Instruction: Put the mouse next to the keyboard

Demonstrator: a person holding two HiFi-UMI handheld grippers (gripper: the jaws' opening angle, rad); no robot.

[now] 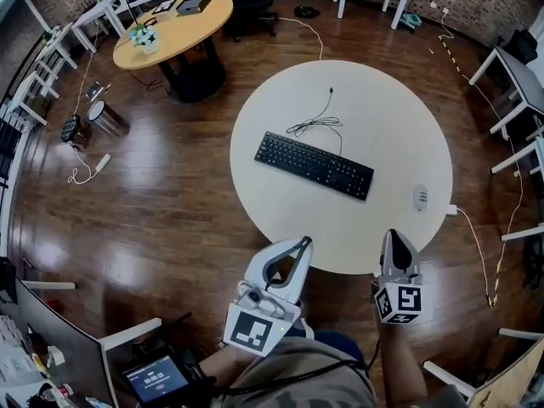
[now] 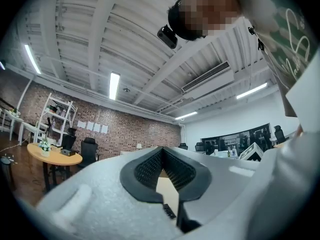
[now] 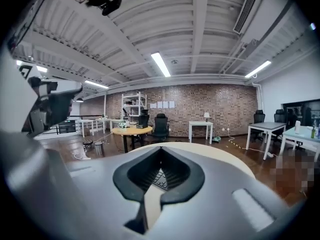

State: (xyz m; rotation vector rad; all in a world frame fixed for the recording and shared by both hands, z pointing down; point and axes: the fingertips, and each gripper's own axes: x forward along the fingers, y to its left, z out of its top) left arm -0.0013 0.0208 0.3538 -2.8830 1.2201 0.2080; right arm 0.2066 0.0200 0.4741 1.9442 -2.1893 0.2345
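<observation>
A black keyboard (image 1: 314, 164) lies slanted in the middle of the round white table (image 1: 280, 219), with its loose black cable (image 1: 319, 124) coiled behind it. A small white mouse (image 1: 420, 197) sits apart from the keyboard's right end, near the table's right edge. My left gripper (image 1: 304, 244) hovers at the near edge of the table, jaws together and empty. My right gripper (image 1: 393, 235) is just off the near right edge, short of the mouse, shut with nothing in it. A bit of keyboard (image 3: 159, 176) shows through the closed jaws of the right gripper (image 3: 161, 149) in its own view.
A round wooden table (image 1: 174, 25) with a plant and a black box stands at the back left. White desks (image 1: 518, 83) line the right side. A white cable (image 1: 480, 253) runs over the wood floor right of the table. A metal bin (image 1: 109, 117) stands at left.
</observation>
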